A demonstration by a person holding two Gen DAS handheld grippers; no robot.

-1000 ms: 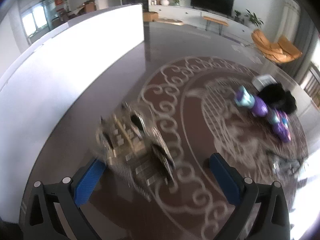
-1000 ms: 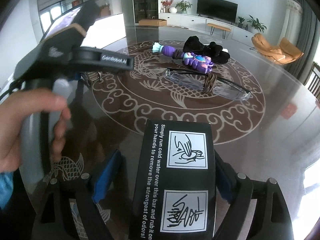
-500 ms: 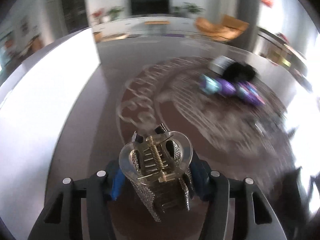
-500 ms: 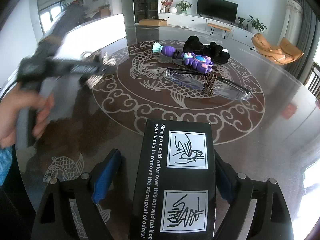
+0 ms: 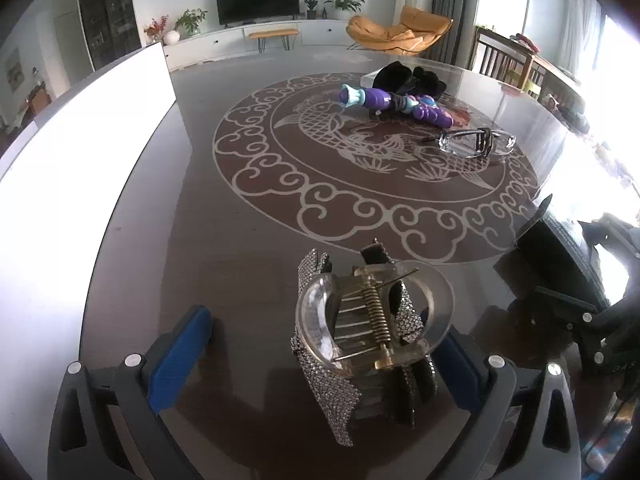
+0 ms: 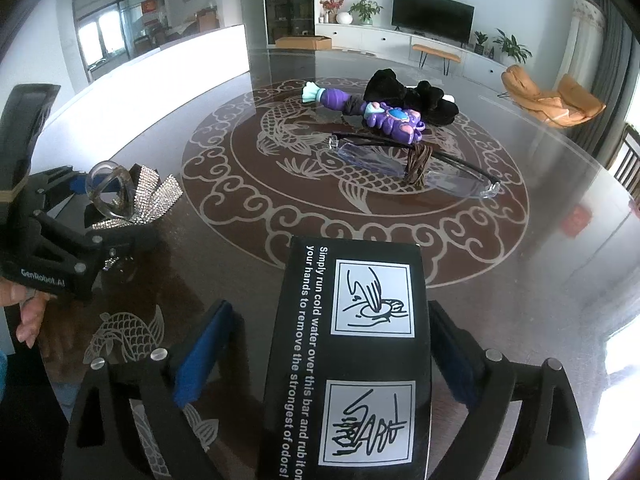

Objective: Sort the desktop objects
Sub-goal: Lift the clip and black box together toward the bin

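A clear hair claw clip with rhinestone bands [image 5: 368,324] rests on the dark table between the open fingers of my left gripper [image 5: 320,344]; the left pad [image 5: 176,344] stands well off it. It also shows in the right wrist view [image 6: 124,196], with the left gripper [image 6: 60,248] around it. A black box with white printed instructions [image 6: 352,360] lies between the fingers of my right gripper [image 6: 320,352], which stands open with gaps on both sides. The box's end shows in the left wrist view [image 5: 560,256].
Toward the table's far side lie a purple and teal toy [image 6: 372,110], a black cloth bundle [image 6: 408,94], clear glasses [image 6: 412,164] and a brown hair tie [image 6: 418,164]. A white panel [image 5: 80,140] runs along the table's left side.
My left gripper carried the hair clip down and toward the near side of the table, then opened off it. The right gripper and box stayed still.
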